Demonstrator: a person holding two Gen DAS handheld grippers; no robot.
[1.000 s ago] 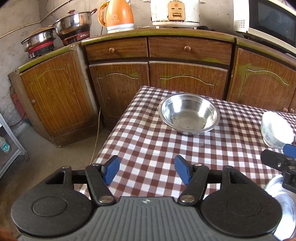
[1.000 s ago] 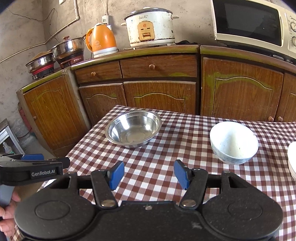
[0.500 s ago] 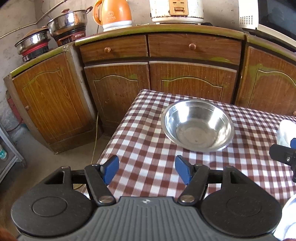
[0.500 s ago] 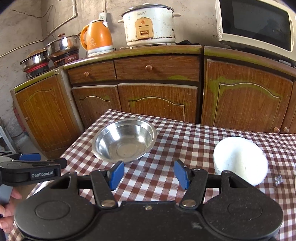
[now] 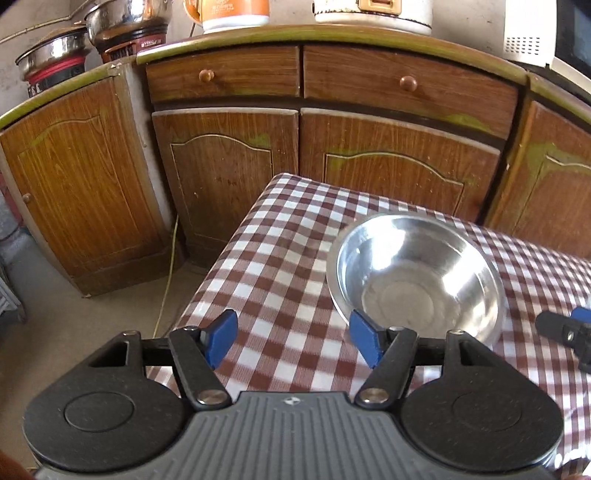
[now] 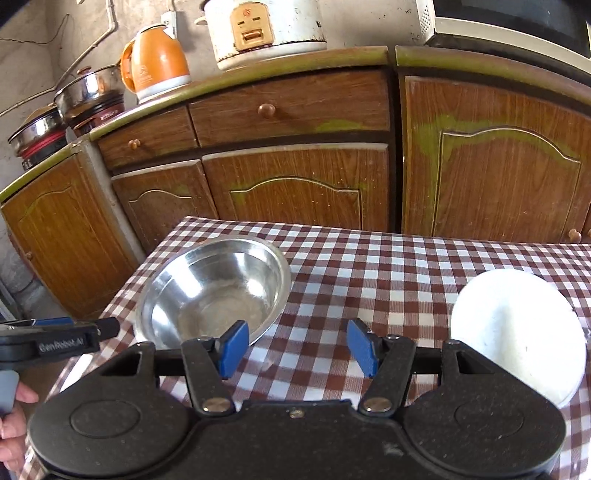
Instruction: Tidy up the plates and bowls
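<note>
The steel bowl [image 5: 417,280] sits upright and empty on the checked worktop [image 5: 280,266], near its far left corner. In the left wrist view it lies ahead and to the right of the left gripper [image 5: 293,341]: the right-hand blue finger [image 5: 364,341] overlaps the bowl's near rim in the picture, while the left-hand one stands over bare cloth, so the bowl is not between them. Whether that finger touches the rim cannot be told. The fingers stand well apart with nothing held.

In the right wrist view the same bowl [image 6: 214,291] lies ahead and to the left of the right gripper [image 6: 295,349], whose left-hand finger [image 6: 232,347] overlaps the bowl's near right rim in the picture. The gap between these fingers holds only checked cloth; they too stand apart and grip nothing. To the right, the white bowl [image 6: 517,336] rests on the worktop, tilted with its pale face toward the camera, outside the right-hand finger and partly hidden by the gripper body.

At the left edge of the right wrist view the left gripper is seen from the side, held by a hand [image 6: 14,424]. Behind the worktop stand wooden cabinets [image 6: 295,177], carrying an orange kettle [image 6: 155,61], a rice cooker [image 6: 266,29] and steel pots [image 6: 88,92].
</note>
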